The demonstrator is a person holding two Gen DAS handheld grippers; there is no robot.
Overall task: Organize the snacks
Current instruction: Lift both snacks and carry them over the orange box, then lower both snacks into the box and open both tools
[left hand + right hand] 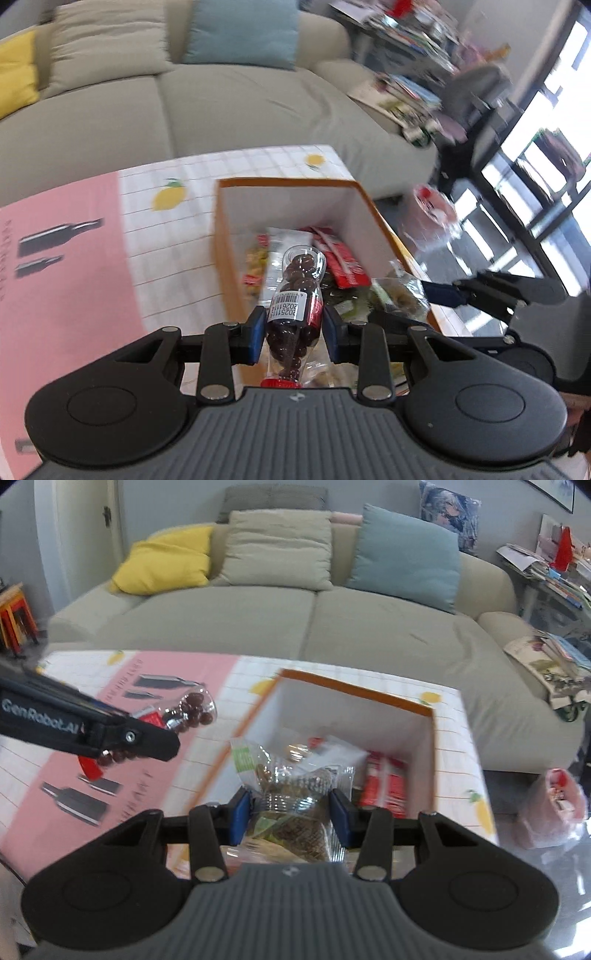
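My left gripper (294, 332) is shut on a clear bottle of dark chocolate balls (297, 295) with a red cap, held over the near edge of the orange box (221, 236). The same bottle (192, 710) shows in the right wrist view, left of the box (436, 746). My right gripper (291, 818) is shut on a clear packet of brown and green snack (295, 808), held over the box's near side. That packet (400, 295) shows at the box's right edge in the left wrist view. Red packets (341, 258) and other snacks lie inside the box.
The box stands on a table with a lemon-print cloth (166, 236) and a pink poster (62, 258). A beige sofa (295, 627) with cushions lies beyond. A plastic bag (554, 805) sits on the floor at right. Piles of books (554, 657) are at far right.
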